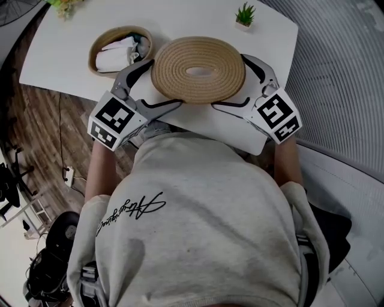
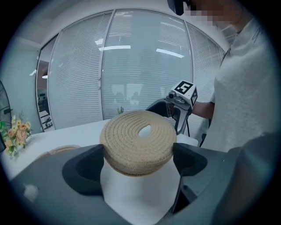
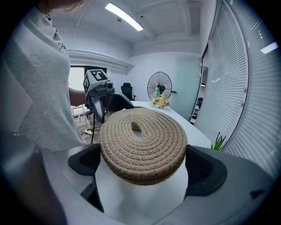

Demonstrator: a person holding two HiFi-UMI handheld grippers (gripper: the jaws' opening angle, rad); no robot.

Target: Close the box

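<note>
A round woven rope lid (image 1: 198,69) with an oval hole in its middle is held over the near part of the white table (image 1: 198,18). My left gripper (image 1: 163,84) is shut on its left edge, and my right gripper (image 1: 231,82) is shut on its right edge. In the left gripper view the lid (image 2: 137,143) fills the gap between both pads of the left gripper (image 2: 139,154). The right gripper view shows the lid (image 3: 142,145) likewise spanning the right gripper (image 3: 143,160). The open woven box (image 1: 120,48) with white items inside sits at the table's left, apart from the lid.
A small potted plant (image 1: 244,16) stands at the far right of the table. Flowers (image 1: 63,6) lie at the far left corner. The person's torso in a grey sweatshirt (image 1: 198,222) is close to the table's near edge. A fan (image 3: 159,90) stands beyond the table.
</note>
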